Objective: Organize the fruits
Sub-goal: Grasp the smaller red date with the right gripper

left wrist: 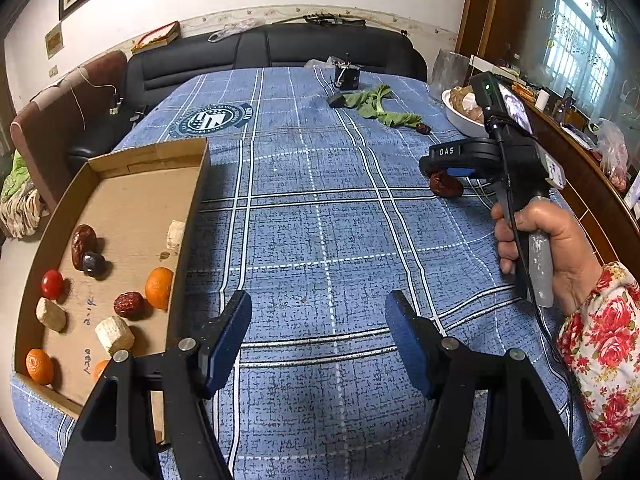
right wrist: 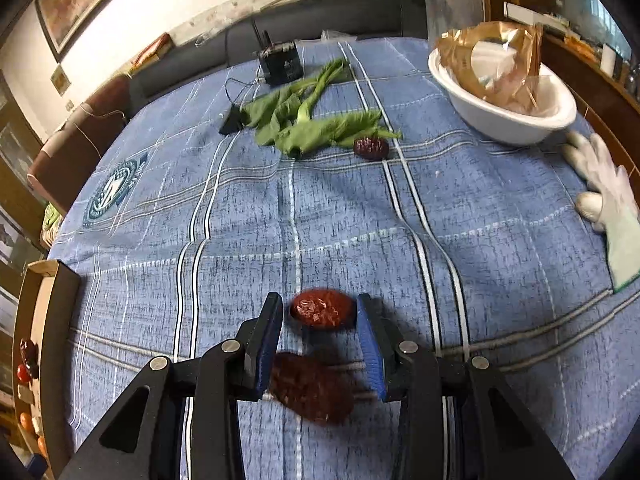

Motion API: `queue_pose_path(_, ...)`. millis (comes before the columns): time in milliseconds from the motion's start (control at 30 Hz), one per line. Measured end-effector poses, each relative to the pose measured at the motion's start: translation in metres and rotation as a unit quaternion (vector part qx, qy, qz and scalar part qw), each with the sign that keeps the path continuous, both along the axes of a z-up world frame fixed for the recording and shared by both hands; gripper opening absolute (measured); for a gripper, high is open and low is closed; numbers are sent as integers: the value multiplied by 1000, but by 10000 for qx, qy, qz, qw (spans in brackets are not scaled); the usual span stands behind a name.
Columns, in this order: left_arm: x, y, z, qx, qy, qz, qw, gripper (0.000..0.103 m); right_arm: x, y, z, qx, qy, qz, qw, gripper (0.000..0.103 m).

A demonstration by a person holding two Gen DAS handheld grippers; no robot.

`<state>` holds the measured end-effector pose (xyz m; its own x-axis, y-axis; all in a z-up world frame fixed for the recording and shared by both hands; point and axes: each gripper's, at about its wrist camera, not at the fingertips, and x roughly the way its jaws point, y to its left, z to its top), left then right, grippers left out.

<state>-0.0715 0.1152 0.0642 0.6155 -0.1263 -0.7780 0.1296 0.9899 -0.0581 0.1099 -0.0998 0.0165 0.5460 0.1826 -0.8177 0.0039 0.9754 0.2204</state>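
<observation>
My right gripper (right wrist: 319, 305) is open, low over the blue checked cloth. A wrinkled red date (right wrist: 322, 314) lies between its fingertips with a thin gap on each side. A second date (right wrist: 312, 394), blurred, lies further back under the fingers. A third date (right wrist: 371, 148) rests by the greens. In the left wrist view, a hand (left wrist: 552, 240) holds the right gripper (left wrist: 440, 172) over a date (left wrist: 446, 185). My left gripper (left wrist: 318, 332) is open and empty beside the cardboard tray (left wrist: 132, 200). The tray holds oranges (left wrist: 159, 288), red dates (left wrist: 129, 305), a cherry tomato (left wrist: 52, 284) and white chunks (left wrist: 114, 335).
Leafy greens (right wrist: 308, 120) and a small black box (right wrist: 280, 64) lie at the far side of the table. A white bowl (right wrist: 500, 116) with a plastic bag stands at the far right, and a white glove (right wrist: 608, 196) lies at the right edge. A dark sofa (left wrist: 280, 52) stands behind.
</observation>
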Motion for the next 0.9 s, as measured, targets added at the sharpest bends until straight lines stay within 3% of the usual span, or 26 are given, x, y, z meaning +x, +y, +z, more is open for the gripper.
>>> queue_pose_path(33,2,-1,-1,-20,23,-17,10000,69,0,-2,0,18,40,34,10000,36)
queue_pose_path(300,23,-16,-8,-308,278,-178,9990,69,-43,-57,9,-17,-135,-506,9986,35)
queue_pose_path(533,62,-65,-6,-88,118,-545,9984,69,-93,-86,8,-108,-367,-859,9956,36)
queue_pose_path(800,120,-112,-28,146,230,-627,9977,69,-96,-82,0,-452,-527,-697,9951,36)
queue_pose_path(900,133,-126,-36,216,196,-757,9967,69,-97,-80,2,-366,-606,-585,9958,35)
